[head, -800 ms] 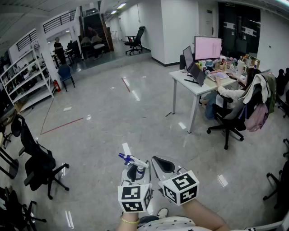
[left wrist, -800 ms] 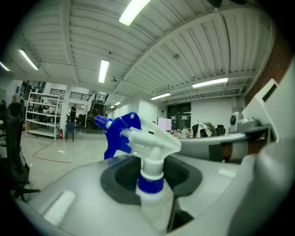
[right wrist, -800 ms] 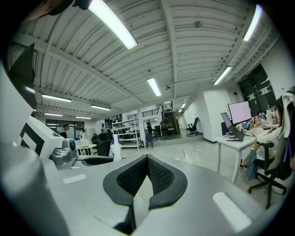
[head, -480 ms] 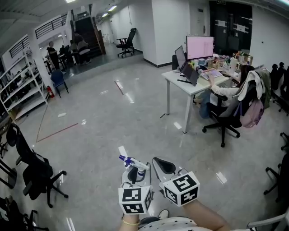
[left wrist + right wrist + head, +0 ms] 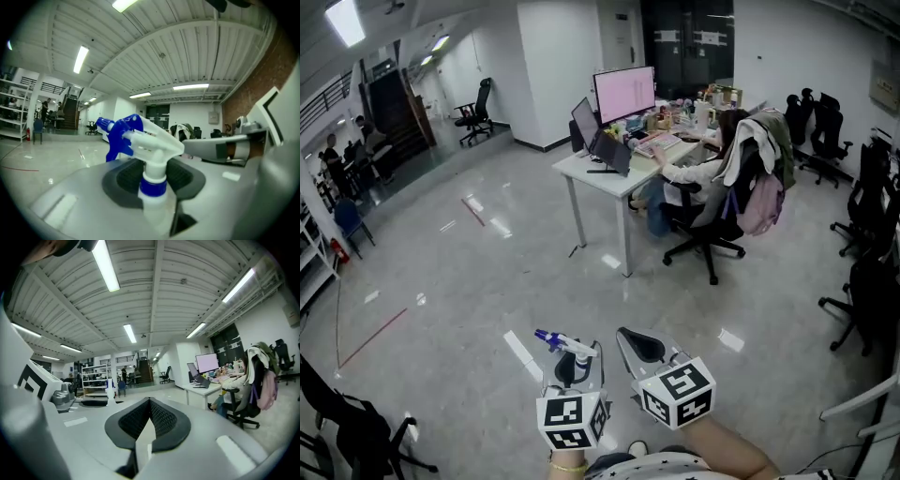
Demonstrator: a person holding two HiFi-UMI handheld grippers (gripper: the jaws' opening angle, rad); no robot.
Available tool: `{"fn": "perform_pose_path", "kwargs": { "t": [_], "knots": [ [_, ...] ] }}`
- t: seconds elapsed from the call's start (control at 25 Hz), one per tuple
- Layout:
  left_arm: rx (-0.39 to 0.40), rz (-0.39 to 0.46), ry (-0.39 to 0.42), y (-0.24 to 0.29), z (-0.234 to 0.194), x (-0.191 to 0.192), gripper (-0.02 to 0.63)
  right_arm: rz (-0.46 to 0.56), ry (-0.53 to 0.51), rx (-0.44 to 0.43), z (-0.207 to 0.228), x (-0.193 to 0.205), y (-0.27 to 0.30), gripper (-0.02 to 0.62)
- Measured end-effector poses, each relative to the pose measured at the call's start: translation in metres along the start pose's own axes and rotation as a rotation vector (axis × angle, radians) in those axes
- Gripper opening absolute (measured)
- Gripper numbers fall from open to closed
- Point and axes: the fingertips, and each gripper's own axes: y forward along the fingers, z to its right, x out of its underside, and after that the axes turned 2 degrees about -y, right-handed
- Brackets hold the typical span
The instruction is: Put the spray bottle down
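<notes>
At the lower centre of the head view, the left gripper [image 5: 570, 364] was clamped on the neck of the spray bottle [image 5: 566, 344], which stood upright between the pads, its blue nozzle pointing to the upper left, above the grey floor [image 5: 469, 281]. Just to its right, the right gripper [image 5: 640, 346] had its jaws pressed together on nothing.

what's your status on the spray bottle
Left gripper shut on spray bottle neck, bottle upright, off the floor. Right gripper shut, empty. Desk with seated person ahead to the right.
</notes>
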Motion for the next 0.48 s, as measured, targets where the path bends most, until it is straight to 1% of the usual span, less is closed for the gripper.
{"fn": "perform_pose_path", "kwargs": {
  "t": [0.16, 0.28, 0.48],
  "knots": [
    [0.126, 0.004, 0.041, 0.022, 0.039, -0.003, 0.130, 0.006, 0.028, 0.135, 0.042, 0.002, -0.027, -0.002],
    [0.244, -0.010, 0.064, 0.031, 0.080, -0.004, 0.130, 0.006, 0.048, 0.246, 0.069, 0.003, -0.062, -0.002],
    [0.432, -0.037, 0.078, 0.053, 0.150, -0.001, 0.130, 0.006, 0.077, 0.419, 0.118, 0.009, -0.111, -0.002]
  ]
}}
